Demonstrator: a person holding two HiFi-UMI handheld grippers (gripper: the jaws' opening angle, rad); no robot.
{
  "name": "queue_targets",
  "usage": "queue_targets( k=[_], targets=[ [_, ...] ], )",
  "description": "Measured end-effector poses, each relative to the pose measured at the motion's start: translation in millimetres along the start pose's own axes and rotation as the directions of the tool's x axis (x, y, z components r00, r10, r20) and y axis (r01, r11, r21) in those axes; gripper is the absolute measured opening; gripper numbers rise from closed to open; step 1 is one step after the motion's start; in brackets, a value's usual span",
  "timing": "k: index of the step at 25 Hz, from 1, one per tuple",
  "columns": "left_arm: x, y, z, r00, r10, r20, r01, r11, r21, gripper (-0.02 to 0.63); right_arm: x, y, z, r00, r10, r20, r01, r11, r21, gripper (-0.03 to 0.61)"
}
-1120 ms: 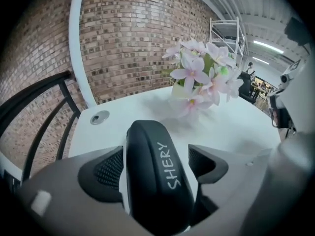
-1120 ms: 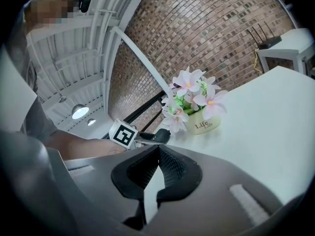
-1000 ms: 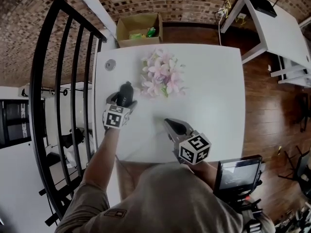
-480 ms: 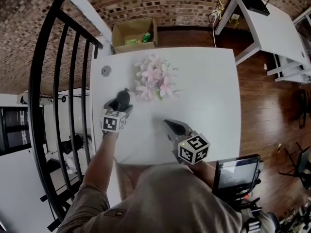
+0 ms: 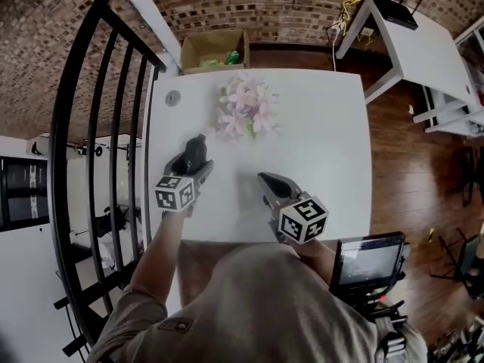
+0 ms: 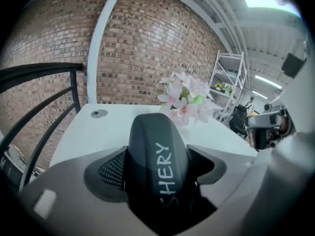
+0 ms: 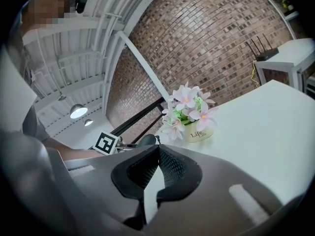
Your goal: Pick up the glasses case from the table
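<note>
I had the left gripper (image 5: 193, 162) clamped on the glasses case (image 6: 157, 161), mesh pads squeezing both its sides, over the left part of the white table (image 5: 325, 142). The dark case stuck out past the jaws, and white lettering along its top read "SHERY". My right gripper (image 7: 157, 150) sat clenched and empty, tips touching, low over the table's near edge. Beyond it stood pink flowers (image 7: 189, 107) in a pot (image 7: 199, 133) marked "Life".
</note>
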State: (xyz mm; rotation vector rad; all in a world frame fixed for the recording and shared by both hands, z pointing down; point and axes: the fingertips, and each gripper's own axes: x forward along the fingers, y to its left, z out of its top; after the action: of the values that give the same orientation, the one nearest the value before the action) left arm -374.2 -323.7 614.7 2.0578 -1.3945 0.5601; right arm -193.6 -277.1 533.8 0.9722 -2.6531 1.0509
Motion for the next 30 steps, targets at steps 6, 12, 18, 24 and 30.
queue_targets(
  k=[6, 12, 18, 24, 30],
  targets=[
    [-40.6, -39.7, 12.6, 0.988, -0.072, 0.135, 0.082, 0.995, -0.065, 0.371, -23.1, 19.4, 3.5, 0.999, -0.012, 0.049, 0.013, 0.999, -0.036, 0.012],
    [-86.2, -84.4, 9.8, 0.957, -0.176, 0.233, 0.207, 0.972, -0.116, 0.371, -55.7, 39.4, 0.9, 0.993, -0.056, 0.102, 0.062, 0.997, -0.052, 0.012],
    [-110.7, -128.8, -0.9, 0.924, -0.257, 0.284, 0.299, 0.948, -0.114, 0.371, -90.6, 40.4, -8.1, 0.985, -0.095, 0.144, 0.104, 0.993, -0.063, 0.012],
    [-132.5, -167.8, 3.9, 0.899, -0.289, 0.328, 0.343, 0.932, -0.119, 0.371, -121.3, 41.2, -2.5, 0.982, -0.088, 0.169, 0.103, 0.991, -0.081, 0.012],
    [-144.9, -196.1, 8.4, 0.861, -0.342, 0.376, 0.415, 0.900, -0.131, 0.371, -132.5, 41.8, 3.4, 0.980, -0.069, 0.187, 0.089, 0.991, -0.100, 0.012]
  ],
)
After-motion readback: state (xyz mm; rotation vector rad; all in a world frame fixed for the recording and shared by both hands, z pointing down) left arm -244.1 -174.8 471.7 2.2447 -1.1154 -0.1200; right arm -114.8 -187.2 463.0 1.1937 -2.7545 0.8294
